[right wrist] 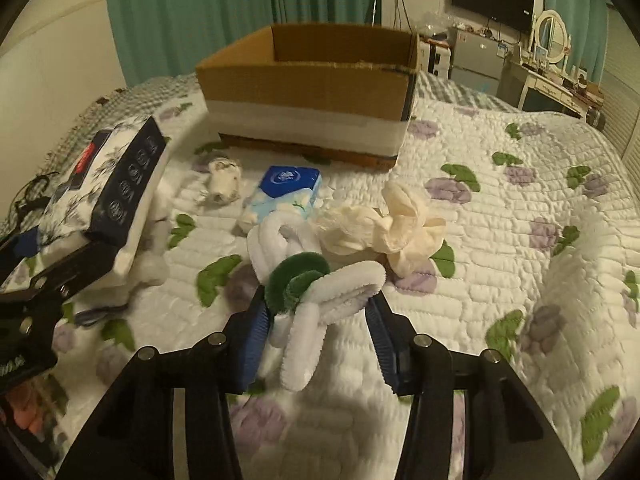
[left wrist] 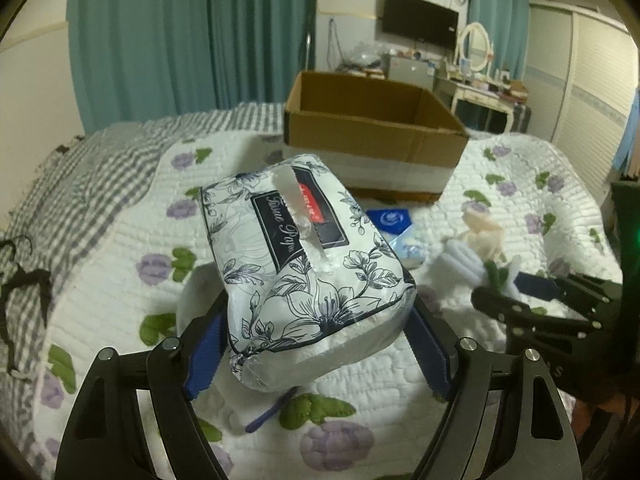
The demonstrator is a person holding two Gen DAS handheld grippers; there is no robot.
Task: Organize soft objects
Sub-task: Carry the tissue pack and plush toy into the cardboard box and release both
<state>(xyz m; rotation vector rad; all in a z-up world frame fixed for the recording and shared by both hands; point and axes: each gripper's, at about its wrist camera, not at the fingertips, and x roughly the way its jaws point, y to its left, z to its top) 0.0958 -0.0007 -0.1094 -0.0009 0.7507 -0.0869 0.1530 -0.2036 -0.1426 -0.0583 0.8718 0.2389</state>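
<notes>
The left gripper (left wrist: 316, 344) has its blue-padded fingers (left wrist: 206, 354) clamped on the near end of a soft tissue pack (left wrist: 304, 272), which sits at the centre of the left wrist view, lifted and tilted above the quilt (left wrist: 120, 280). The pack is white plastic printed with dark blue flowers, has a torn slit along its top, a navy label reading "Tissue Paper" in script and a red tag whose writing is too blurred to read.

The right gripper (right wrist: 320, 332) holds its fingers (right wrist: 252, 344) closed around a bundle of white fuzzy loops with one dark green loop, the chenille bundle (right wrist: 316, 280), at the lower centre of the right wrist view.

Just beyond it lie one crumpled cream cloth (right wrist: 396, 224), one small blue tissue packet (right wrist: 288, 188) with a round white logo, and one small balled white item (right wrist: 224, 178).

One open cardboard box (right wrist: 312, 92), wrapped by a white band, stands on the bed in the upper centre.

Teal curtains (left wrist: 180, 32) hang behind, and a dark television (left wrist: 420, 24) is on the wall at upper right.
</notes>
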